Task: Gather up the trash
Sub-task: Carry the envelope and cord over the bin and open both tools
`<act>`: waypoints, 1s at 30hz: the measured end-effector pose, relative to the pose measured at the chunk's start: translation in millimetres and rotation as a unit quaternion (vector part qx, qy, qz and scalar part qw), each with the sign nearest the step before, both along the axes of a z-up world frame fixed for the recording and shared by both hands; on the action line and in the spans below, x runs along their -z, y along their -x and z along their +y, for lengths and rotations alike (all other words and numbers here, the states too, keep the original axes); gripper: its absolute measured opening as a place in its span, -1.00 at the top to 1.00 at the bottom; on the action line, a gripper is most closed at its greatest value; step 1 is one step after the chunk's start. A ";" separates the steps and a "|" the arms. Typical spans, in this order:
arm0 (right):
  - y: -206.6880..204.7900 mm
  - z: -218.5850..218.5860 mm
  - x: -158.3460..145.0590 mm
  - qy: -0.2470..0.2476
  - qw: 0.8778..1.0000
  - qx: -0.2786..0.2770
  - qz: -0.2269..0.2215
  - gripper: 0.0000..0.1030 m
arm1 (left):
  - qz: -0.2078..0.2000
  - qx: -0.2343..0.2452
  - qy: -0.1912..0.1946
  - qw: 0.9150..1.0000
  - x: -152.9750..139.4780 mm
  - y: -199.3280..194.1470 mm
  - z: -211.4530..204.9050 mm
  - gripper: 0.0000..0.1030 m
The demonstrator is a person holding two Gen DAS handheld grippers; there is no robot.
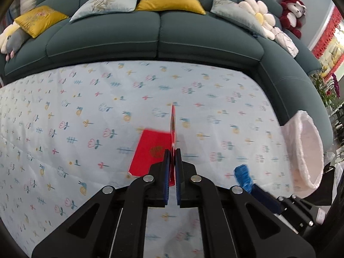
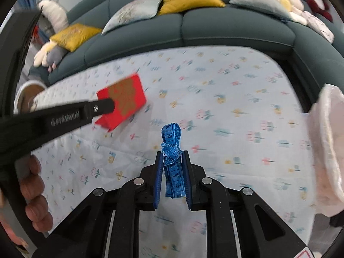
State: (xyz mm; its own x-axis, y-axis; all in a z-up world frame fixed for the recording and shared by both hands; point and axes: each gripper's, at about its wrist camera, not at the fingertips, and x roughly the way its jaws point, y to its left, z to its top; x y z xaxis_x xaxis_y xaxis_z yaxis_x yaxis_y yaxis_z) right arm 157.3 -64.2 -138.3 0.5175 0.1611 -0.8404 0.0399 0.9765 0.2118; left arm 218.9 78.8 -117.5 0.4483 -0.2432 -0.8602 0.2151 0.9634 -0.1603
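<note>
A red folded envelope (image 1: 150,150) with a gold emblem hangs above the floral tablecloth (image 1: 75,111), and my left gripper (image 1: 172,152) is shut on its upright flap. The right wrist view shows the same envelope (image 2: 124,99) pinched at the tip of the left gripper (image 2: 107,105). My right gripper (image 2: 173,154) is shut on a knotted bundle of blue measuring tape (image 2: 171,135), which sticks up past the fingertips. The tape (image 1: 243,176) also shows low on the right in the left wrist view. Both items are lifted off the cloth.
A pale pink bag (image 1: 305,150) with an open mouth stands at the table's right edge (image 2: 329,142). A dark green sofa (image 1: 150,32) with cushions and plush toys curves behind the table. A person's hand (image 2: 34,193) holds the left gripper.
</note>
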 end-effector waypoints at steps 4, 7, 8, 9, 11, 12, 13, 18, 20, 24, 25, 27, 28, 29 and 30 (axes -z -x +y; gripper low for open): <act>15.3 -35.5 -22.4 -0.008 0.999 0.035 -0.025 0.67 | -0.013 0.015 0.008 1.000 -17.8 15.0 -23.6 0.92; 27.5 -64.3 -38.4 -0.011 0.997 0.062 -0.041 0.67 | -0.023 0.033 0.015 0.999 -31.2 27.7 -46.5 0.93; 31.9 -75.2 -43.8 -0.012 0.996 0.072 -0.047 0.67 | -0.026 0.039 0.017 0.999 -35.1 31.4 -53.9 0.93; 36.2 -86.1 -48.9 -0.012 0.995 0.083 -0.052 0.67 | -0.030 0.046 0.020 0.998 -40.3 35.8 -64.3 0.93; 47.3 -105.5 -57.6 -0.011 0.993 0.102 -0.062 0.67 | -0.036 0.060 0.025 0.997 -49.4 45.3 -82.4 0.94; 50.2 -112.4 -60.2 -0.011 0.992 0.107 -0.065 0.67 | -0.038 0.065 0.028 0.997 -52.5 49.0 -89.3 0.94; 54.2 -122.0 -63.4 -0.011 0.991 0.115 -0.069 0.67 | -0.041 0.070 0.030 0.996 -56.0 52.5 -96.8 0.94; 75.3 -165.9 -73.5 -0.010 0.985 0.153 -0.082 0.67 | -0.053 0.104 0.041 0.992 -73.1 72.0 -139.4 0.94; 84.0 -180.5 -74.8 -0.009 0.982 0.165 -0.086 0.67 | -0.055 0.118 0.045 0.991 -78.3 80.1 -157.0 0.94; 101.9 -208.9 -76.1 -0.008 0.978 0.189 -0.091 0.67 | -0.059 0.141 0.049 0.987 -84.9 92.8 -186.9 0.94; 105.4 -214.8 -76.1 -0.009 0.977 0.193 -0.092 0.67 | -0.059 0.146 0.051 0.986 -85.3 95.6 -192.7 0.94; 114.1 -229.6 -76.5 -0.010 0.974 0.206 -0.095 0.67 | -0.057 0.157 0.054 0.984 -86.6 101.3 -205.1 0.94; 117.3 -234.7 -76.3 -0.010 0.973 0.210 -0.096 0.67 | -0.057 0.161 0.054 0.984 -87.2 103.2 -210.9 0.94; 122.2 -242.8 -76.1 -0.010 0.971 0.216 -0.097 0.67 | -0.057 0.168 0.054 0.983 -87.5 106.3 -218.4 0.94; 124.7 -246.9 -76.3 -0.010 0.971 0.220 -0.098 0.67 | -0.057 0.174 0.054 0.982 -87.6 108.2 -224.1 0.94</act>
State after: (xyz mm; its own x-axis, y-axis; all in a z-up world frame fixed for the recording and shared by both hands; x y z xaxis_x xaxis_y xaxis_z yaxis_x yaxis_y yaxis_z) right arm 32.6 -311.1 -62.0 0.6889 -0.0960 -0.7185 0.4089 0.8699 0.2759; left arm 110.8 -145.3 -29.9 0.4135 -0.4848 -0.7707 0.5499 0.8076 -0.2130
